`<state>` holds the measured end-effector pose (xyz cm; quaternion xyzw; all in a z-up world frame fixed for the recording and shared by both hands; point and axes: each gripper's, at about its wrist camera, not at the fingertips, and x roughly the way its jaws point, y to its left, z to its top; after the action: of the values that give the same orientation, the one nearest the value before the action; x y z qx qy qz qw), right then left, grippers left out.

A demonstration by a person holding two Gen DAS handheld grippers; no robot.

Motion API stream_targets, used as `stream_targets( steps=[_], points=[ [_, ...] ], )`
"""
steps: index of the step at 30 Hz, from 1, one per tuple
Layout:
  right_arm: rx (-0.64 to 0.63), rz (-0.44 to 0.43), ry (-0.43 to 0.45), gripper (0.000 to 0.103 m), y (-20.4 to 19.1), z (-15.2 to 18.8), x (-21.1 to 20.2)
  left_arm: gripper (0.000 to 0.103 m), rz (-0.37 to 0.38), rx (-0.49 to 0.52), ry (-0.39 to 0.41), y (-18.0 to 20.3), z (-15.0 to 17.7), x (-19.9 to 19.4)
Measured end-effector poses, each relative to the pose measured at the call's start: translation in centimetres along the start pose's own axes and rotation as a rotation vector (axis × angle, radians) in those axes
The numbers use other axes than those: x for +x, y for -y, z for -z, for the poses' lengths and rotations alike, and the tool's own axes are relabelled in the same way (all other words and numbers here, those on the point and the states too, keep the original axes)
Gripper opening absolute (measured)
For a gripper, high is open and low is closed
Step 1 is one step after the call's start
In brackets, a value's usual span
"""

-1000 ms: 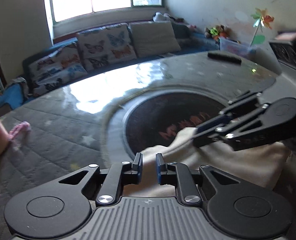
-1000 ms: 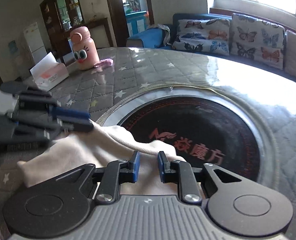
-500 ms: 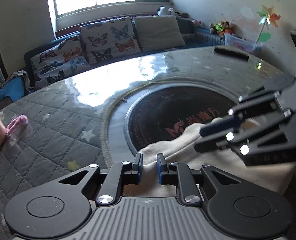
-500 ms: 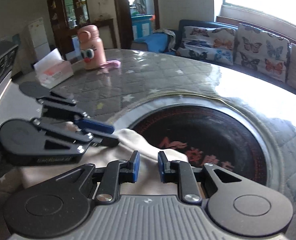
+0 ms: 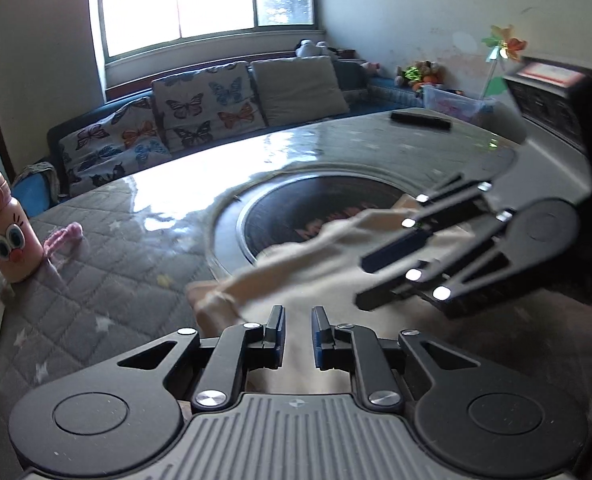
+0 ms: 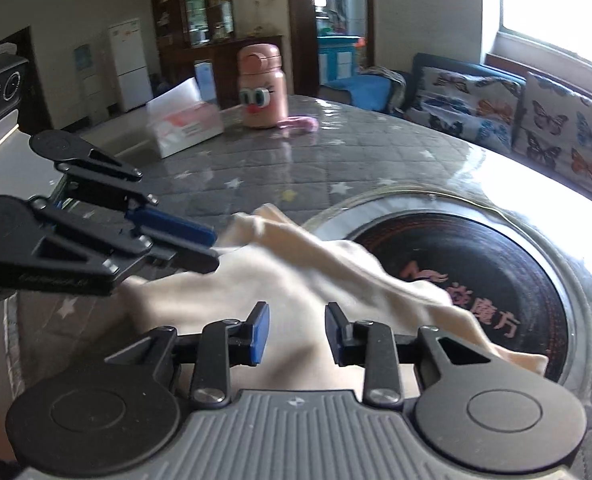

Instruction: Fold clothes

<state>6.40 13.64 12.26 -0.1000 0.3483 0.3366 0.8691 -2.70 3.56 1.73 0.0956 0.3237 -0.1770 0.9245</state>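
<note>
**Cream garment rumpled on the round desk, both grippers over it**

Cream garment (image 5: 320,264) lies in a loose heap on the round desk (image 5: 144,240), which is covered in grey quilted fabric with small stars under a glossy sheet. One ridge of the cloth runs diagonally, its far end draped over the edge of the dark round centre plate (image 6: 492,264) with red lettering, its near part spread flat beneath both grippers. The cloth looks blurred along the ridge.

In the left wrist view, the left gripper (image 5: 298,334) has its blue-padded fingers (image 5: 277,336) parted by a narrow gap, with the cloth showing between them; nothing is pinched. The right gripper (image 5: 370,282) comes in from the right, above the garment, its two fingers apart. In the right wrist view the same right gripper (image 6: 296,334) shows a wider gap with bare cloth below, released. There the left gripper (image 6: 212,248) reaches in from the left, its fingertips just at the garment's raised fold; whether they touch it cannot be told.

A pink cartoon-face bottle (image 6: 262,88) stands well apart at the desk's far side, a tissue box (image 6: 184,124) beside it. A sofa with butterfly cushions (image 5: 200,112) lines the wall under the window.
</note>
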Motion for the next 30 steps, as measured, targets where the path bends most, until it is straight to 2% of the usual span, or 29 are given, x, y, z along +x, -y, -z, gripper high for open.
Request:
stream_targets(
  steps=[8, 12, 18, 23, 26, 30],
  points=[
    [-0.052, -0.027, -0.012, 0.034, -2.6, 1.4, 0.5, 0.015, -0.033, -0.020, -0.056, -0.3, 3.4, -0.2],
    [-0.037, -0.021, -0.002, 0.034, -2.5, 1.7, -0.5, 0.015, -0.024, -0.037, -0.044, -0.6, 3.2, -0.9],
    [0.009, 0.003, 0.005, 0.035, -1.4, 2.8, -3.3, 0.015, -0.005, -0.050, -0.010, -0.4, 1.8, -0.9],
    [0.080, 0.056, -0.010, 0.035, 0.5, 4.8, -5.4, 0.015, -0.022, -0.038, -0.060, -0.4, 2.5, 0.6],
    [0.119, 0.092, -0.035, 0.035, 1.9, 6.2, -5.9, 0.015, -0.024, -0.051, -0.062, -0.8, 2.8, 0.6],
    [0.146, 0.078, -0.020, 0.035, 2.9, 6.2, -6.9, 0.016, -0.017, -0.053, -0.054, -1.1, 2.2, 0.2]
  ],
)
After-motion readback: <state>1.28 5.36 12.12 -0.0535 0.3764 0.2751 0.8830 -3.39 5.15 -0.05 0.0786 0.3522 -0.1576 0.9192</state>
